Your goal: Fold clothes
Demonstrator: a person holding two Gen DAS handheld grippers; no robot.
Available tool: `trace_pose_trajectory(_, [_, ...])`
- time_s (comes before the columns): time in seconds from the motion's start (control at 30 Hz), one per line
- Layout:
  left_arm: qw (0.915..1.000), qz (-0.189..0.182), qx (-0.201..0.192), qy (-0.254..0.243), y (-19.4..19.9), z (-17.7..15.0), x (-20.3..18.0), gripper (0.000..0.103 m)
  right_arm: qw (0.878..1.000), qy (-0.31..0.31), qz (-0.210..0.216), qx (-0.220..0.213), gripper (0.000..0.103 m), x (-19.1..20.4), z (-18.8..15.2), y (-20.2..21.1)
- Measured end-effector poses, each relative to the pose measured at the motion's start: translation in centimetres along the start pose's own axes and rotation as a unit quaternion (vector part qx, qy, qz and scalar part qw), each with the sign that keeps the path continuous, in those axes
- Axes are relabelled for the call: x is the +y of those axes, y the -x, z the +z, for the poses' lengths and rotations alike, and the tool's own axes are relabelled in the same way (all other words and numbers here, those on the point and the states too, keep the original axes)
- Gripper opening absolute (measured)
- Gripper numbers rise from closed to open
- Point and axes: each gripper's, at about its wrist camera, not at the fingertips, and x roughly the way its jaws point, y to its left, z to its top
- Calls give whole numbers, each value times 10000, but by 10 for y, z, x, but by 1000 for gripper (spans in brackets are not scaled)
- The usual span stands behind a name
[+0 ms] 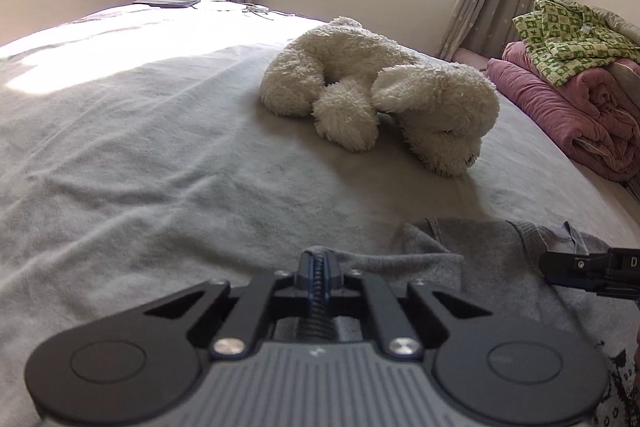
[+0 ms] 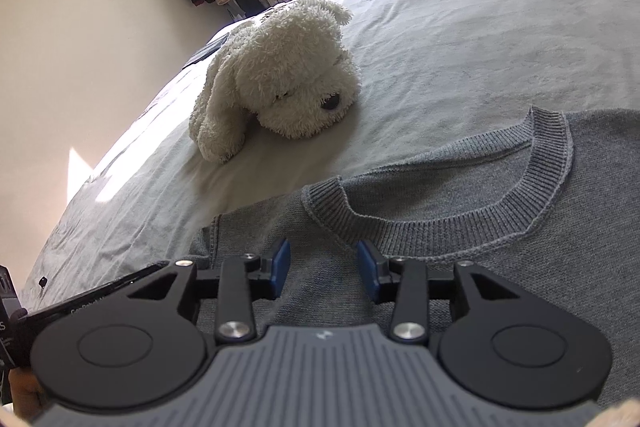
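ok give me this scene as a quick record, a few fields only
surface: bed with grey sheet
garment: grey sweater, lying flat, collar facing away
left tool: shut, at the sweater's edge
right tool: open, over the sweater just below the collar
other: white plush dog beyond the sweater
far side: pink quilt with a green patterned garment on top

Grey sweater [image 2: 460, 247] cut off by frame edge; pink quilt [image 1: 568, 115] partly out too.
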Motion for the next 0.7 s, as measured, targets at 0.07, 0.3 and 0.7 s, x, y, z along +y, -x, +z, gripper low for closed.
trace_pose_trajectory(0.07, [9995, 300, -94, 59, 5, 5, 3, 4, 9999, 77, -70, -84, 43, 0, 0, 2])
trace_pose_trajectory(0.3, [9961, 878, -1, 32, 5, 9, 11, 4, 9990, -186, -83, -405, 45, -12, 6, 8])
trace_pose_trajectory(0.7, [9956, 887, 286, 79, -3, 5, 18, 5, 9598, 2754, -399, 362, 73, 31, 38, -37])
